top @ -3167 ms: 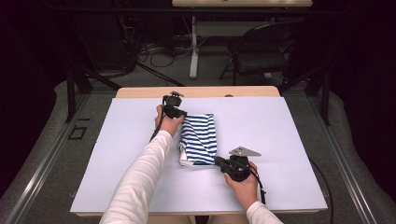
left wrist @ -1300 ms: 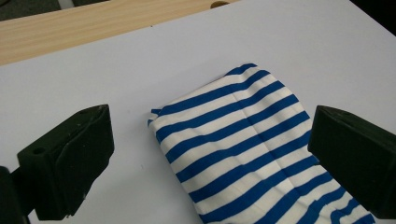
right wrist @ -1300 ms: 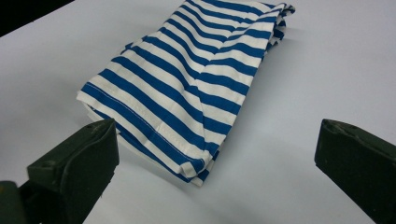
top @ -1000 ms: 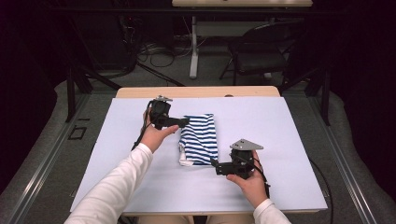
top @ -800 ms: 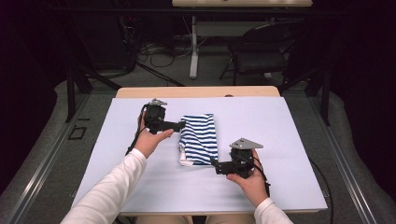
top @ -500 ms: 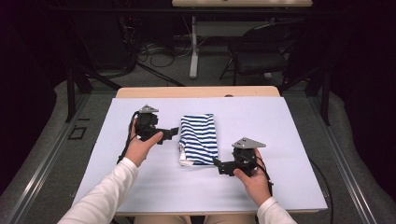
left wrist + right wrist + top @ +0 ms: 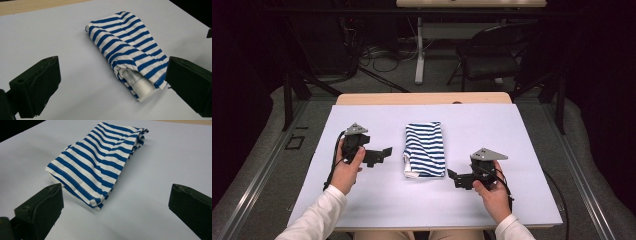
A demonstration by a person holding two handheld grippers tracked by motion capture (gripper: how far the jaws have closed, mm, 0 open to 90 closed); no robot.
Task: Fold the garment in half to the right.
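Note:
A folded blue-and-white striped cloth (image 7: pixel 425 149) lies in the middle of the white table (image 7: pixel 512 130). In the left gripper view the striped cloth (image 7: pixel 127 52) shows its rolled end toward the camera. In the right gripper view the striped cloth (image 7: pixel 100 162) lies flat ahead. My left gripper (image 7: pixel 382 153) rests to the left of the cloth, open, jaws pointing at it, a short gap away. My right gripper (image 7: pixel 454 178) sits at the cloth's near right corner, open and holding nothing.
A wooden strip (image 7: pixel 422 98) runs along the table's far edge. Beyond it stand a dark chair (image 7: pixel 492 57) and a white post (image 7: pixel 419 45) among floor cables. Bare table surface spreads on both sides of the cloth.
My left gripper has drawn back from the cloth's far left corner, moving left and toward me, and now stands off the cloth. My right gripper has barely shifted.

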